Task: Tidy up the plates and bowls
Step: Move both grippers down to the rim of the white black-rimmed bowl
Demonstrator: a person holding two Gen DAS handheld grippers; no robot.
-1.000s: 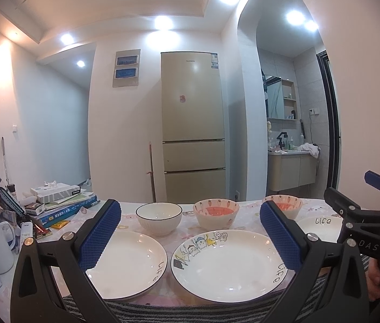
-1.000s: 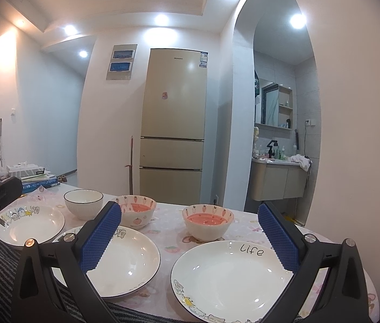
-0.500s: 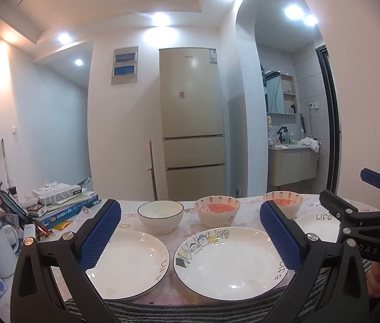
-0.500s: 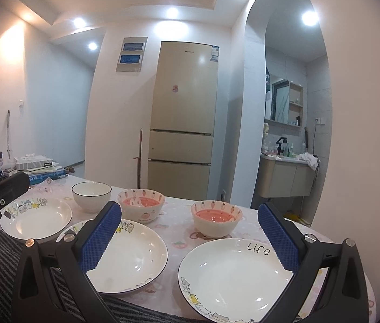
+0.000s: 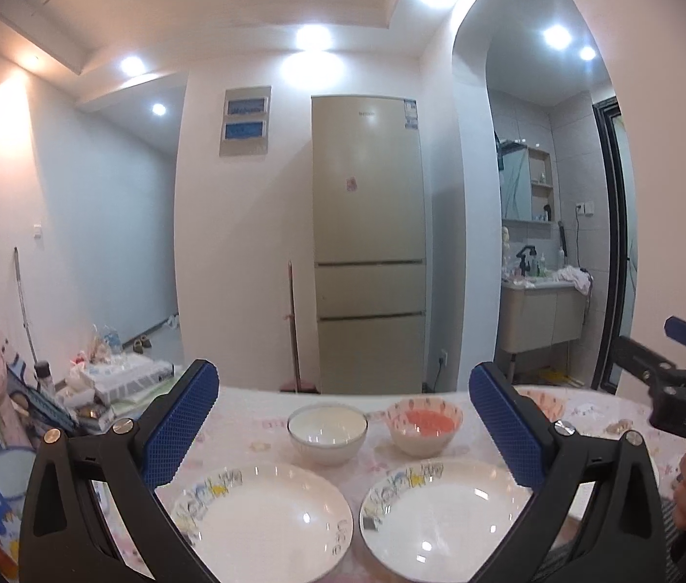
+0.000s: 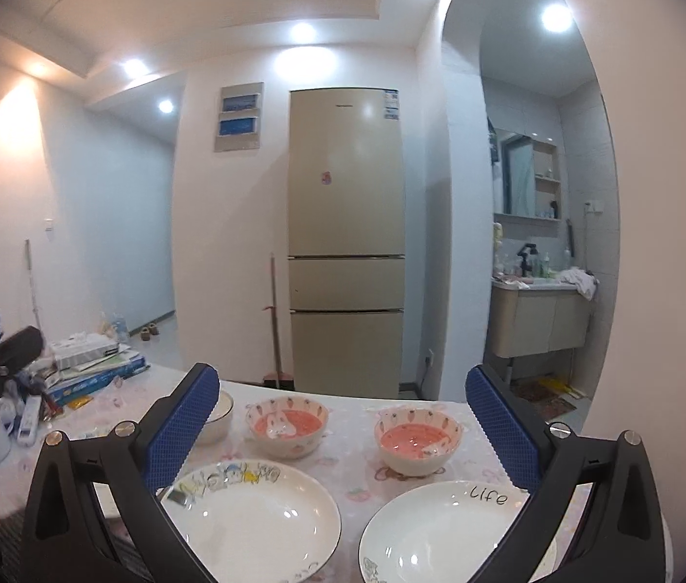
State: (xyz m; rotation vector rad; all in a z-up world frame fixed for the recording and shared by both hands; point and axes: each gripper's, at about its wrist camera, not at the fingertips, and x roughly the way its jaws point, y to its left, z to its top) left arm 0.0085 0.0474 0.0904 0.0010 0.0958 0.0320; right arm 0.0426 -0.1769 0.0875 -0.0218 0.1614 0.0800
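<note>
Left gripper [image 5: 343, 413] fingers spread wide, empty, hovering above 2 cartoon-rimmed plates [image 5: 261, 517] on pink-patterned tablecloth [image 6: 348, 408]; right gripper [image 6: 340, 413] likewise agape, clamping nothing, over cartoon-rimmed plate [image 6: 250, 520] and "Life" plate [image 6: 445, 529]. Beyond: white bowl [image 5: 327, 433] beside 2 carrot-print bowls [image 6: 287, 426] with pink interiors. Beige fridge [image 6: 345, 243] against far wall

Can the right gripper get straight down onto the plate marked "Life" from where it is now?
Probably yes. The right gripper is open and holds nothing, and the "Life" plate lies just below it toward its right finger, empty and unstacked. The nearest pink-lined bowl sits behind the plate, apparently clear of its rim.
</note>
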